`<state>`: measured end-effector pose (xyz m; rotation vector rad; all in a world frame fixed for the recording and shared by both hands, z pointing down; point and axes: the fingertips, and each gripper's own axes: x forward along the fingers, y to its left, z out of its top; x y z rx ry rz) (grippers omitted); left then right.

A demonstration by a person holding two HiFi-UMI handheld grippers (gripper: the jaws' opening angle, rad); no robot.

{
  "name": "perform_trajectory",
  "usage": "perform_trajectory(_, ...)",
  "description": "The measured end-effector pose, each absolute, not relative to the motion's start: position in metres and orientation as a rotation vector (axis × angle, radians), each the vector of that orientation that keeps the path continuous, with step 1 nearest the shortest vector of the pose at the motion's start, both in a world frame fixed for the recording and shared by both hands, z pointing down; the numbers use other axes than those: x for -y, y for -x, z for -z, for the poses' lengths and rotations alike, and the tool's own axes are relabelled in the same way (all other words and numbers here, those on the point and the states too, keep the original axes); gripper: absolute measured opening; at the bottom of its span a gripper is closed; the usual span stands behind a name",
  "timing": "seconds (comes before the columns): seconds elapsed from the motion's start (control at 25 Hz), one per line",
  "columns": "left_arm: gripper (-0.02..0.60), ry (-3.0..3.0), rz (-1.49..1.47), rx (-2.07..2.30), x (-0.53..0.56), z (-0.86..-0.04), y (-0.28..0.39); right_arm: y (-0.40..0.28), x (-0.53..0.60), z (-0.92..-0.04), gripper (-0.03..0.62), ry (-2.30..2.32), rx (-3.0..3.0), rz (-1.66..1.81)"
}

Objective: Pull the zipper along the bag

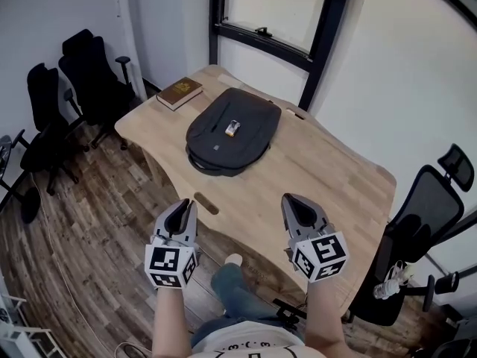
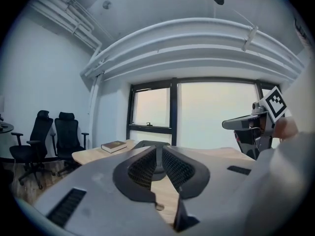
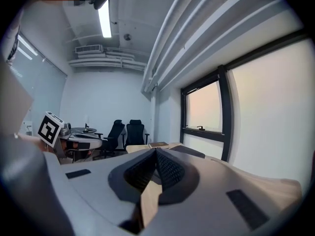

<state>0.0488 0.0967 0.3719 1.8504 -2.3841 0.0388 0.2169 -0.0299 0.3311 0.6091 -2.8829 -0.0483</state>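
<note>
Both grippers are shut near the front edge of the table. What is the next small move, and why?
Probably carry the left gripper and the right gripper forward over the table toward the backpack, opening their jaws on the way. Both are shut, empty and well short of the backpack, so no zipper can be gripped yet.

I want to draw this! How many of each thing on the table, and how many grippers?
Bag: 1
Book: 1
Small item on the bag: 1
Grippers: 2 (left gripper, right gripper)
Total: 5
</note>
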Motion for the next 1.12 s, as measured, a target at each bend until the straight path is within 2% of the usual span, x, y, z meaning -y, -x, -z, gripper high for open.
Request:
perform_trajectory(0.08,0.018,-1.837,-0.050,2.376,-0.081,-0.377,-0.029,-0.199,0.050,-0.337,0.054,-0.616,2.871,0.062)
perform_trajectory(0.16,0.019,-1.837,-0.071,2.353,-0.062,-0.384,-0.011,-0.181,0.071,-0.345,0.109,-0.615,2.864,0.046)
perform_trajectory(0.4,0.020,-1.839,-0.124,2.253,0.008,-0.404,0.039,-0.137,0.137,-0.373,0.190,-0.625,2.838,-0.088)
perform_trajectory(0.76,0.020,-1.830,-0.165,2.150,0.111,-0.430,0.102,-0.105,0.236,-0.425,0.175,-0.680,2.710,-0.148)
perform_trajectory(1.12,0.020,-1.764,-0.265,2.087,0.144,-0.468,0.137,-0.080,0.291,-0.492,0.160,-0.589,2.563,-0.157)
